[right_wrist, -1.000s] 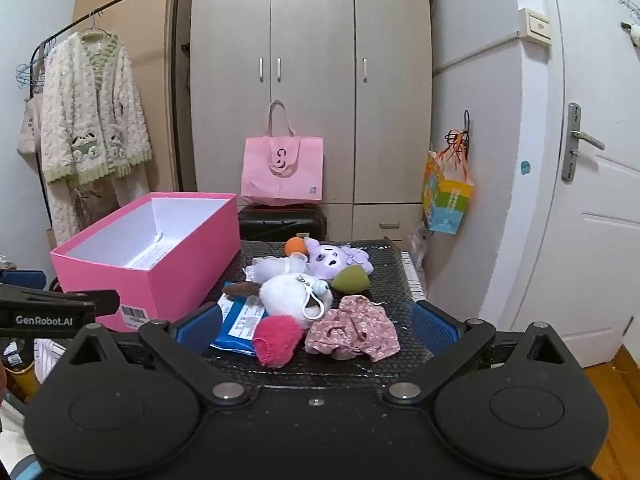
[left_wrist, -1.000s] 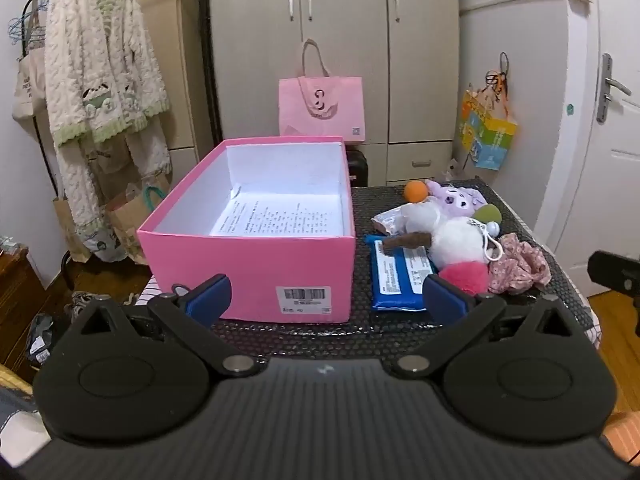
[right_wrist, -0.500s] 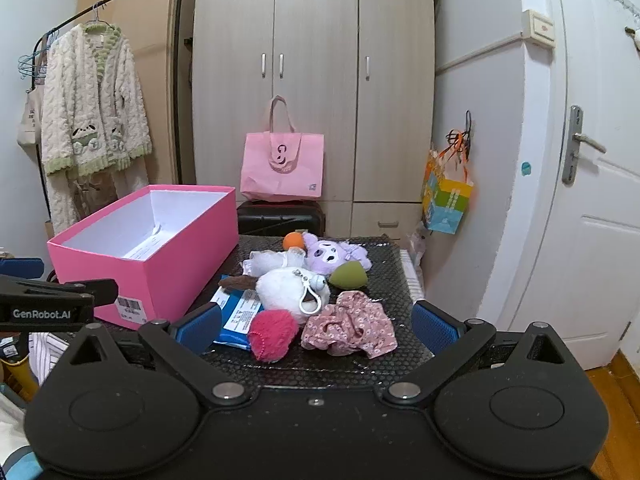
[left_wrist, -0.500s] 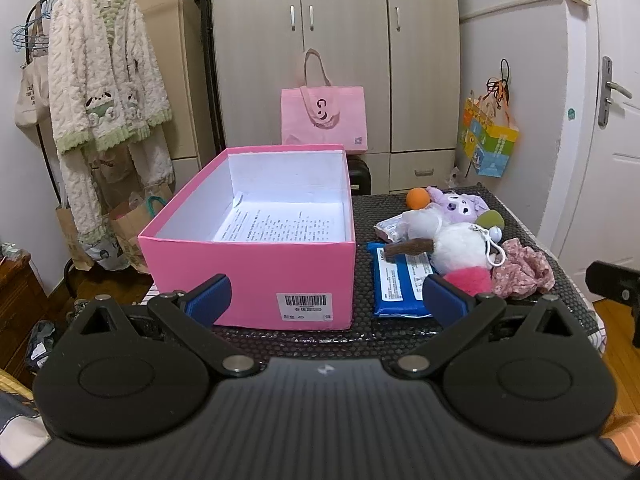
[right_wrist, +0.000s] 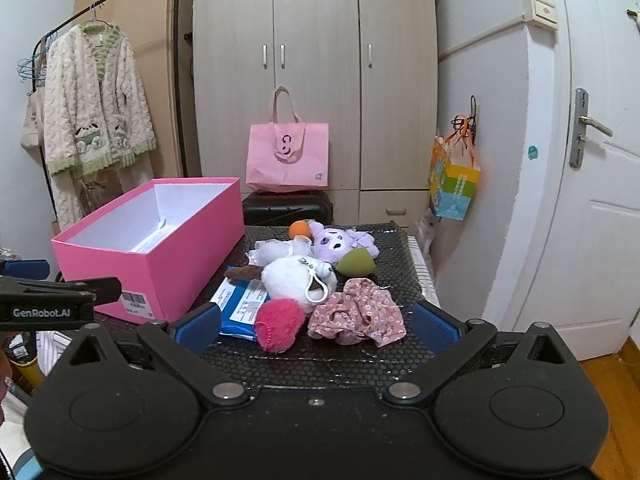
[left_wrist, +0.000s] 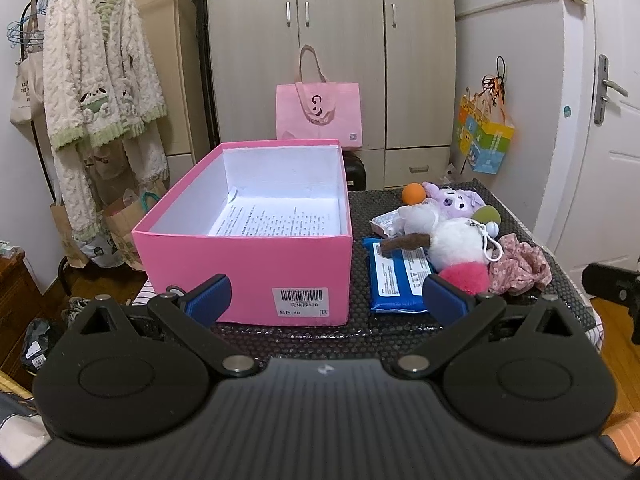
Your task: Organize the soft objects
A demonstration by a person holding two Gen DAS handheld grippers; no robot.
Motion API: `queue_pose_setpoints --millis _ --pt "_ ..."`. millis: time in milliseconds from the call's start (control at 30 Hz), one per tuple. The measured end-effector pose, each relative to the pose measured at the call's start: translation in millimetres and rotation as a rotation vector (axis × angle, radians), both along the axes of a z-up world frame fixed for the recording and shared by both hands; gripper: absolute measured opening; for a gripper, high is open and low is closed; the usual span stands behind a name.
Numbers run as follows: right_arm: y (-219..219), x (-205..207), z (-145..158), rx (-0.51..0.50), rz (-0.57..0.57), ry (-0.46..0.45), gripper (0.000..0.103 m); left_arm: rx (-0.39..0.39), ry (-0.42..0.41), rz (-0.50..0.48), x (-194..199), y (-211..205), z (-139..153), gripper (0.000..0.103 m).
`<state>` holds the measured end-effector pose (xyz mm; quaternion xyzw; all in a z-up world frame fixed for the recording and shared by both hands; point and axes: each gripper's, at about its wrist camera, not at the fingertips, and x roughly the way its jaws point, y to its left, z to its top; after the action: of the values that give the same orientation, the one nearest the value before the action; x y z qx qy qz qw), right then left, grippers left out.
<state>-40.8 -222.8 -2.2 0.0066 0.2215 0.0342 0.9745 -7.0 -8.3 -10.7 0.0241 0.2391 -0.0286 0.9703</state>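
Observation:
An open pink box (left_wrist: 248,256) (right_wrist: 168,264) stands on the left of the black mat, with only a printed sheet inside. To its right lies a pile of soft things: a white plush with a pink pompom (right_wrist: 294,282) (left_wrist: 460,246), a purple plush (right_wrist: 340,238), a floral pink scrunchie (right_wrist: 360,314) (left_wrist: 520,264), an orange ball (right_wrist: 300,229), a green sponge (right_wrist: 356,262) and a blue wipes pack (right_wrist: 240,308) (left_wrist: 394,278). My left gripper (left_wrist: 326,300) is open and empty before the box. My right gripper (right_wrist: 316,324) is open and empty before the pile.
The black mat (right_wrist: 392,240) covers a small table that ends close on the right. Behind it stand a pink tote bag (right_wrist: 288,156) on a black case, a wardrobe, a clothes rack with a fluffy robe (right_wrist: 94,96) and a white door (right_wrist: 592,200).
Both views have risen and pulled back slightly, so the box and the pile sit lower and a little farther off. Both grippers stay open. Nothing on the table moved.

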Motion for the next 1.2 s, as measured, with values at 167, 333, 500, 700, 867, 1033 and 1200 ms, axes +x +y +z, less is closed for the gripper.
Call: queue_pose_setpoints --millis 167,333,500,700,867,1033,1200 --pt "-1.3 -1.1 1.7 0.010 -0.002 -0.004 0.103 0.004 0.008 -0.008 0.5 -1.2 -2.8 0.103" --pt "-0.4 -2.6 0.6 -0.011 -0.007 -0.001 0.103 0.007 0.028 -0.010 2.2 -0.8 -7.2 0.103" --pt "-2.3 -1.2 -2.1 -0.006 0.004 0.012 0.103 0.015 0.046 -0.009 3.3 0.8 -11.3 0.103" --pt "-4.3 2.5 -10.4 0.000 0.000 0.045 0.103 0.020 0.070 0.000 5.6 4.3 -17.8 0.103" --pt "-5.0 2.0 -12.7 -0.002 -0.003 0.050 0.103 0.019 0.083 0.013 8.6 7.9 -21.3 0.103" --pt "-5.6 0.4 -12.4 -0.004 -0.005 0.047 0.103 0.010 0.073 0.016 7.4 10.3 -20.6 0.103" --pt "-5.5 0.4 -12.3 -0.004 -0.006 0.050 0.103 0.013 0.070 0.007 6.4 9.9 -21.5 0.103"
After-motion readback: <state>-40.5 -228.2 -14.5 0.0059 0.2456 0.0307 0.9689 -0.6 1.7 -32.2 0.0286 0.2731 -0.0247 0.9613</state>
